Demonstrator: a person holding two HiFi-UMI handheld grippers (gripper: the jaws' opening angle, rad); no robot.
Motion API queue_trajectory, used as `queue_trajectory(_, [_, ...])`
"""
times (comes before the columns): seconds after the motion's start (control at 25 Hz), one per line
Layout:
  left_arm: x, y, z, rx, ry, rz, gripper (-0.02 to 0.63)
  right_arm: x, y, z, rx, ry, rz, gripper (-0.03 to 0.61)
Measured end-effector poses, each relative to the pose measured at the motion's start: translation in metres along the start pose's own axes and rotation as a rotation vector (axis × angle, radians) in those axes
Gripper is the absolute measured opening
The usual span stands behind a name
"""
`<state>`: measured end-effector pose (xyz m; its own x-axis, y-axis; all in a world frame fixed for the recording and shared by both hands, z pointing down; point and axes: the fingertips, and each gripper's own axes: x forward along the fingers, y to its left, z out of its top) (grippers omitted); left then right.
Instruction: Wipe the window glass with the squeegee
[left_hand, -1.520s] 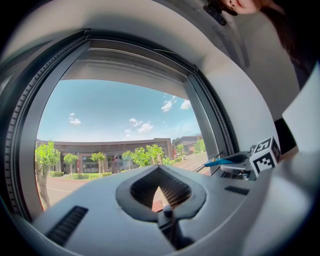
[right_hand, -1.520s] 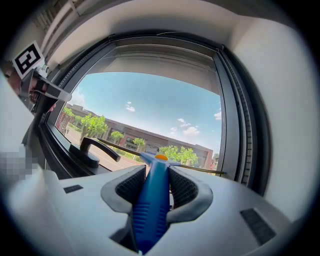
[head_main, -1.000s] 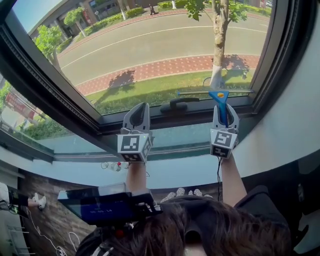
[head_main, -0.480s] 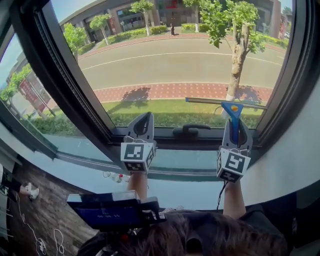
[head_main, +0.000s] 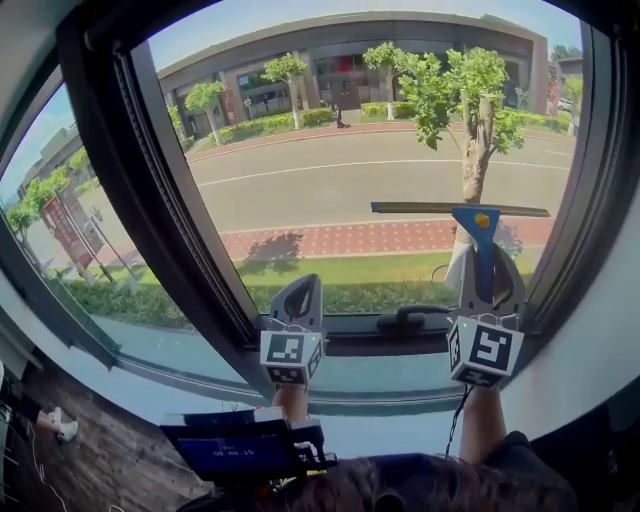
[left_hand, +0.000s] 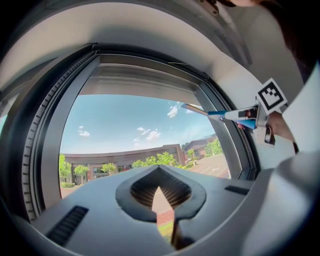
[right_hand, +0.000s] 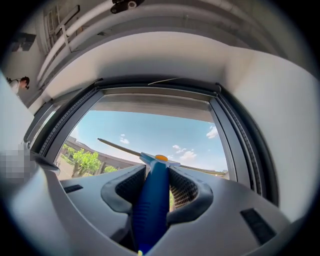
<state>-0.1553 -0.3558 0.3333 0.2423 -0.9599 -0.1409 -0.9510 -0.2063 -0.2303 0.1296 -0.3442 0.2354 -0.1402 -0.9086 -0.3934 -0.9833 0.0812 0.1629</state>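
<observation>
My right gripper (head_main: 488, 268) is shut on the blue handle of a squeegee (head_main: 479, 236), whose thin blade lies level against the window glass (head_main: 350, 170) at mid height on the right. In the right gripper view the squeegee (right_hand: 151, 197) runs up between the jaws, with its blade across the sky. My left gripper (head_main: 299, 296) is shut with nothing in it, held up near the lower window frame. The left gripper view shows its jaws (left_hand: 159, 200) pressed together and, at the right, the squeegee (left_hand: 220, 114) and the right gripper.
A black window handle (head_main: 415, 320) sits on the lower frame between the two grippers. A thick black mullion (head_main: 165, 190) runs diagonally on the left. A white wall (head_main: 600, 330) borders the window on the right. A dark device (head_main: 240, 445) is at the bottom.
Both grippers have risen along the window, and the squeegee blade has moved up the glass from near the lower frame to mid height. The head view has tilted upward.
</observation>
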Motion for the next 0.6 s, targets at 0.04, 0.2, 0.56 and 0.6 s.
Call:
queue_trajectory(0.04, [-0.001,0.010,0.001,0.010,-0.002,-0.006,0.002,0.005,0.008,0.012,-0.006,-0.028,0.004,0.141])
queue_trajectory(0.2, [-0.006,0.036,0.005,0.040,-0.018,-0.039,0.001,0.022,0.033,0.066,-0.068,-0.140,0.003,0.143])
queue_trajectory(0.56, [-0.021,0.034,0.015,0.023,-0.089,-0.178,0.002,0.057,0.058,0.177,-0.068,-0.276,-0.059,0.143])
queue_trajectory(0.6, [-0.024,0.033,0.015,0.017,-0.090,-0.187,0.002,0.064,0.060,0.186,-0.073,-0.279,-0.058,0.143])
